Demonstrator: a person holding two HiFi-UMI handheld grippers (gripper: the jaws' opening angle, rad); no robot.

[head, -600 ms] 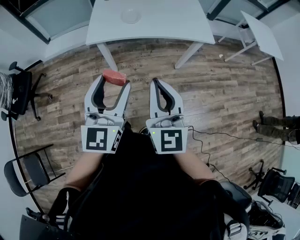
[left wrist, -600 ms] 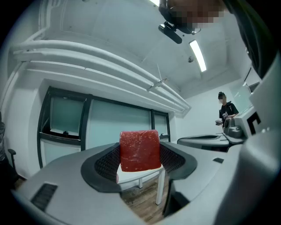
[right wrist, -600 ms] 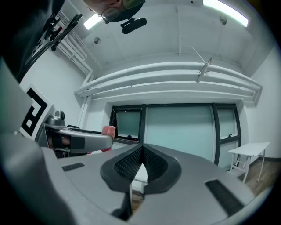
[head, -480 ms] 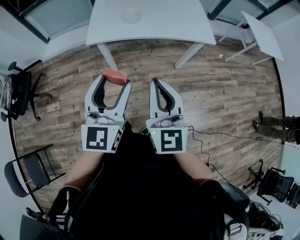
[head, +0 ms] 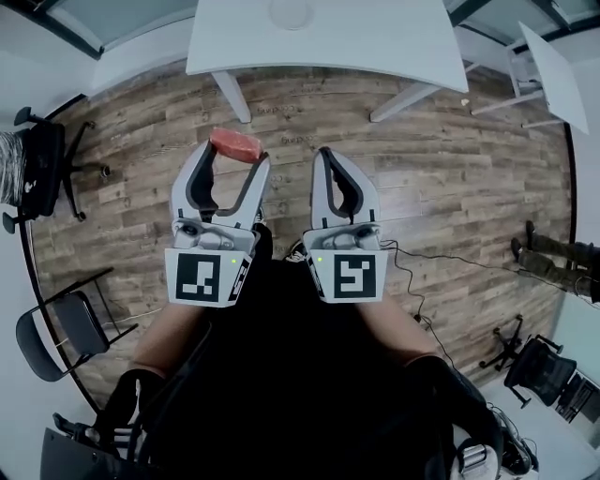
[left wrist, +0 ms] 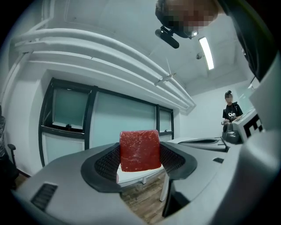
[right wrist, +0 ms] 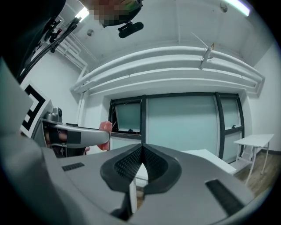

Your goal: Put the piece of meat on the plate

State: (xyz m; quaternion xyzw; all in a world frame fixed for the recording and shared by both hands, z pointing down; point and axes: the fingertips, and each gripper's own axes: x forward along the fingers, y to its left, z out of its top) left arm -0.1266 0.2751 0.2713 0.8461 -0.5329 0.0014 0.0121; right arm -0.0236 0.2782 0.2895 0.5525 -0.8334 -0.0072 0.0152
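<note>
A red block of meat (head: 235, 144) sits clamped between the tips of my left gripper (head: 236, 157), held level above the wooden floor. In the left gripper view the meat (left wrist: 139, 150) fills the gap between the two dark pads. My right gripper (head: 335, 161) hangs beside it, jaws shut with nothing in them; its pads (right wrist: 141, 165) meet in the right gripper view, where the meat (right wrist: 105, 128) peeks past the left gripper's arm. A pale plate (head: 292, 11) rests on the white table (head: 375, 42) ahead, at the top edge of the head view.
The table's slanted legs (head: 231, 96) stand on wood flooring. Black chairs (head: 37, 169) line the left side and a second one (head: 52, 337) is lower left. A small white desk (head: 553, 75) is at the right. A cable (head: 450, 272) trails across the floor.
The view has shifted toward the table: both grippers sit slightly higher in the picture, and the table and plate have slid toward the top edge. The meat stays clamped.
</note>
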